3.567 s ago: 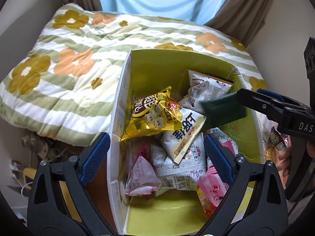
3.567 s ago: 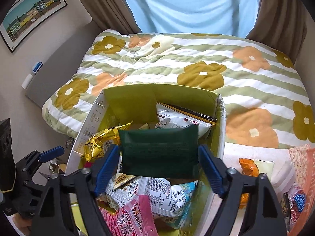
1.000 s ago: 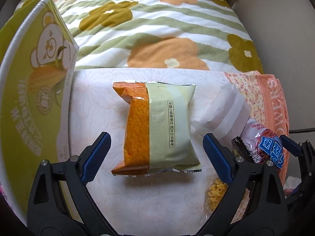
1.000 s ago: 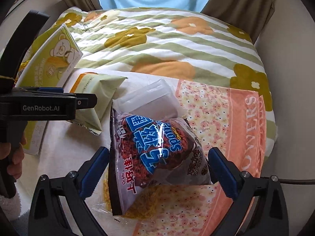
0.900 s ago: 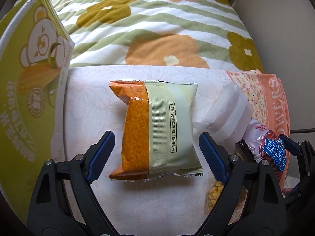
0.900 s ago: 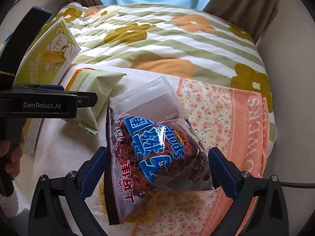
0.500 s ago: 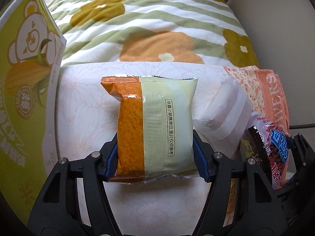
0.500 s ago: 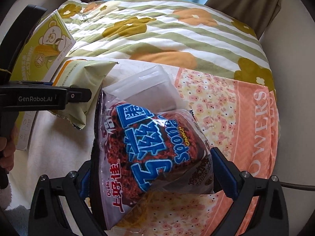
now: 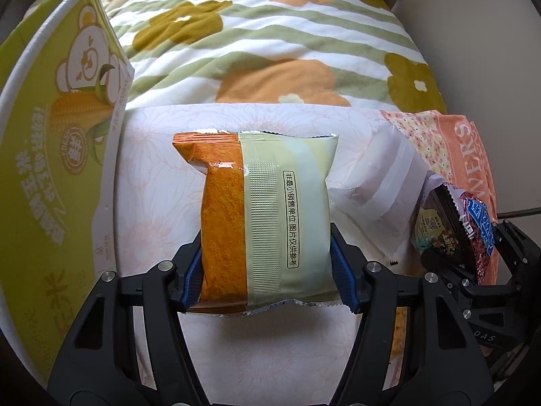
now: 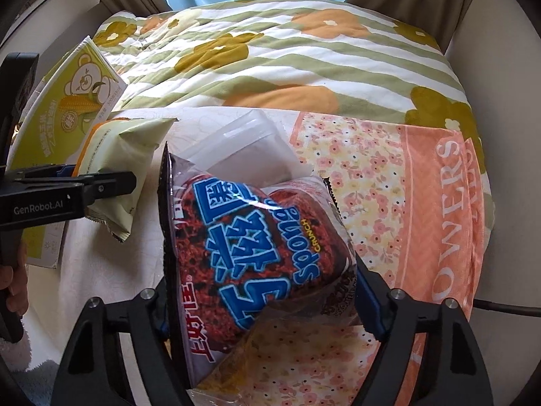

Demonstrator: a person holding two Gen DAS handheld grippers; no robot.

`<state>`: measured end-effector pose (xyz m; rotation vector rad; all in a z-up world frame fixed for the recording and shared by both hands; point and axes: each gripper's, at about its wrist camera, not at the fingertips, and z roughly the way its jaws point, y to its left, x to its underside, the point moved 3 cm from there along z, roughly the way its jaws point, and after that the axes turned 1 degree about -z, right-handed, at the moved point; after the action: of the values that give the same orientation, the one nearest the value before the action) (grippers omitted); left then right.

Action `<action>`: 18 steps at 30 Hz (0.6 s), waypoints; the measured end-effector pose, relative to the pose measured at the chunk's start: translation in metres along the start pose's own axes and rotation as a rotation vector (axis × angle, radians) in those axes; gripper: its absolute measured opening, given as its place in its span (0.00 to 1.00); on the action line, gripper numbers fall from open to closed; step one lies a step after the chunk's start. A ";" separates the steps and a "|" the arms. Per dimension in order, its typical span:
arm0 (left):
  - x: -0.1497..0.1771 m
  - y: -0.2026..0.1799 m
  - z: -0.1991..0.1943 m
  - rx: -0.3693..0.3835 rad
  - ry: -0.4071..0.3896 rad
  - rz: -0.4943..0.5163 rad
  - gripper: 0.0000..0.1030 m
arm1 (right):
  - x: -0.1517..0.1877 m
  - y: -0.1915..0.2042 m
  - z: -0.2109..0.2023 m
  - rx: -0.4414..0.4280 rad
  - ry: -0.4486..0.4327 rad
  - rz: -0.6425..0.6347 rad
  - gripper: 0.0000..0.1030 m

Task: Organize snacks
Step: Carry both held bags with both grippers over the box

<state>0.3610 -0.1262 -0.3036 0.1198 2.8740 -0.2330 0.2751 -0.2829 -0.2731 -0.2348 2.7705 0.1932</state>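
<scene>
The biggest thing is the bed (image 10: 304, 50) with its flower quilt, and the snacks lie on a white cloth at its near end. A tall green box (image 9: 50, 169) with a bear on it stands just beside them, on the left; it looks stiff and can hold the bags.

Next comes the red and blue snack bag (image 10: 257, 264). It is puffy, shiny and light, so it can slip and the bits inside can crush. The right tool (image 10: 263, 308) is closing on its lower part, with 1 pad on each side edge. The bag bulges between the pads, so I think the squeeze should stay soft.

Then the orange and pale green snack bag (image 9: 267, 223). It is flat, soft and light too. The left tool (image 9: 267, 280) holds it near its bottom end, with both blue pads pressed on its 2 long sides. That low hold may let the top flop over.

The smallest is a clear white packet (image 9: 382, 189) between the 2 bags, thin, limp and not held
</scene>
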 end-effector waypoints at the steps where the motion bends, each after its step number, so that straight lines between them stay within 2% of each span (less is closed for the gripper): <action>1: 0.001 -0.001 -0.005 -0.001 -0.009 -0.001 0.58 | 0.001 -0.001 -0.003 -0.004 -0.010 0.009 0.72; 10: 0.005 -0.013 -0.068 0.017 -0.129 0.001 0.58 | 0.003 -0.003 -0.050 0.003 -0.091 0.020 0.70; 15: 0.006 -0.007 -0.117 0.056 -0.210 -0.034 0.58 | -0.012 0.007 -0.082 -0.008 -0.156 -0.029 0.70; 18: 0.006 0.004 -0.151 0.049 -0.263 -0.045 0.58 | -0.024 0.024 -0.102 -0.032 -0.198 -0.069 0.70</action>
<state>0.3185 -0.0959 -0.1616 0.0306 2.6124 -0.3031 0.2588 -0.2732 -0.1674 -0.3023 2.5609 0.2301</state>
